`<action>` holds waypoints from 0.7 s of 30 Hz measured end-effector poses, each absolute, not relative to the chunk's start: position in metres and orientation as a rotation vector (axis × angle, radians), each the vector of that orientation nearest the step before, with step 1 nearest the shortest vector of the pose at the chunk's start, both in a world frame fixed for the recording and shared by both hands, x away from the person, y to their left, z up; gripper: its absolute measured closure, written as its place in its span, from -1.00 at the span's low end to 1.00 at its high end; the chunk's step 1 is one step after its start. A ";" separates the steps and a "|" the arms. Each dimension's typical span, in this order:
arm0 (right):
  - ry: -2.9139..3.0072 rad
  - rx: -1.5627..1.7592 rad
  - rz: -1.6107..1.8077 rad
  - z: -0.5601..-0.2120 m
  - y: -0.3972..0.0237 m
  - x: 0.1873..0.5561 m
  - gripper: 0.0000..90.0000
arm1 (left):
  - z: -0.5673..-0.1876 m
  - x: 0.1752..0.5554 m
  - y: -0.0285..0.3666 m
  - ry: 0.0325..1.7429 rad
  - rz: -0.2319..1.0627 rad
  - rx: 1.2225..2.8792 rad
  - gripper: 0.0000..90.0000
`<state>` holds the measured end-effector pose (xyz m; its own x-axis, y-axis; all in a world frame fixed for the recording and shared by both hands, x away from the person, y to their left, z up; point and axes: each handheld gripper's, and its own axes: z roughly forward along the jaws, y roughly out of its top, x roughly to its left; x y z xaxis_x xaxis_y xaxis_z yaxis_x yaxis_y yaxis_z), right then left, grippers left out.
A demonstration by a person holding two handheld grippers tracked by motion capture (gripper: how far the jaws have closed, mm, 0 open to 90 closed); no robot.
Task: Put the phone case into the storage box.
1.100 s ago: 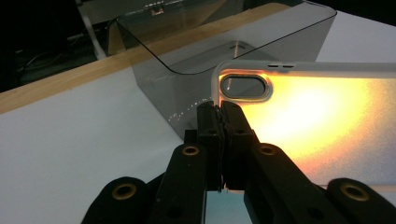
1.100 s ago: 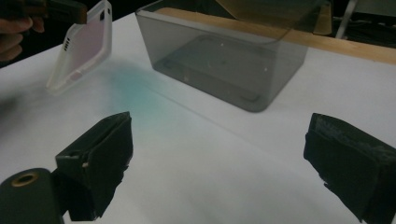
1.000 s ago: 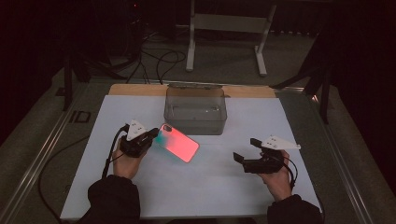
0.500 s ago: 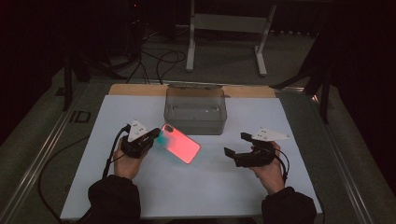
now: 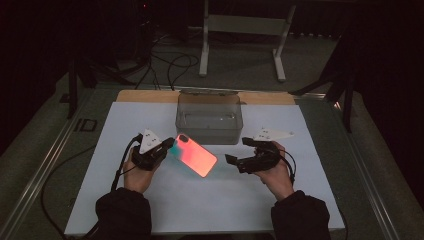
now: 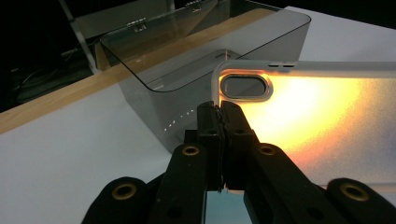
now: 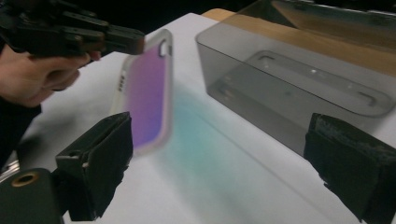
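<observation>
Two grippers: your left gripper (image 5: 167,145) clamps the phone case (image 5: 195,155) at its camera corner, above the worktop (image 5: 225,200), at 6 o'clock from the box (image 5: 210,120); your right gripper (image 5: 239,150) gapes wide.

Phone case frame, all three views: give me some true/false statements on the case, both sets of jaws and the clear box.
1. The left gripper has its jaws shut on the edge of the translucent orange-pink phone case. True.
2. The right gripper also clamps the case. False: its jaws stand wide open, apart from the case.
3. The case lies inside the clear grey plastic box. False: it is held in front of the box, outside it.
4. The box stands on the white table cover with its lid open. True.
5. The case's camera cutout is beside the left gripper's jaws. True.
</observation>
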<state>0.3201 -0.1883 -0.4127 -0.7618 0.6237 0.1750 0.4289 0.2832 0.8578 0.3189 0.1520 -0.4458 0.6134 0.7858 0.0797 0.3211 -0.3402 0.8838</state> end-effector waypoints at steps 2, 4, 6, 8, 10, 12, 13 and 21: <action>2.366 0.973 1.475 -0.411 -0.182 0.322 -0.82 | -0.446 0.319 0.152 0.878 0.639 1.921 0.98; 2.381 0.963 1.477 -0.410 -0.176 0.324 -0.82 | -0.445 0.318 0.151 0.874 0.638 1.924 0.98; 2.392 0.962 1.479 -0.409 -0.171 0.327 -0.82 | -0.444 0.318 0.150 0.870 0.640 1.922 0.98; 2.406 0.956 1.483 -0.409 -0.167 0.329 -0.82 | -0.444 0.317 0.149 0.865 0.641 1.921 0.98; 2.421 0.956 1.492 -0.409 -0.163 0.331 -0.82 | -0.443 0.316 0.148 0.859 0.643 1.921 0.98; 2.440 0.960 1.491 -0.410 -0.159 0.333 -0.82 | -0.442 0.316 0.147 0.857 0.645 1.919 0.98; 2.452 0.962 1.490 -0.410 -0.156 0.333 -0.82 | -0.441 0.315 0.147 0.853 0.647 1.919 0.98; 2.543 0.982 1.482 -0.415 -0.138 0.338 -0.68 | -0.439 0.314 0.145 0.845 0.649 1.916 0.98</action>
<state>0.3376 -0.1380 -0.4148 -0.7989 0.5371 0.2706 0.5003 0.3437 0.7947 0.3139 0.1451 -0.4392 0.6263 0.7736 0.0960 0.2921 -0.3470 0.8912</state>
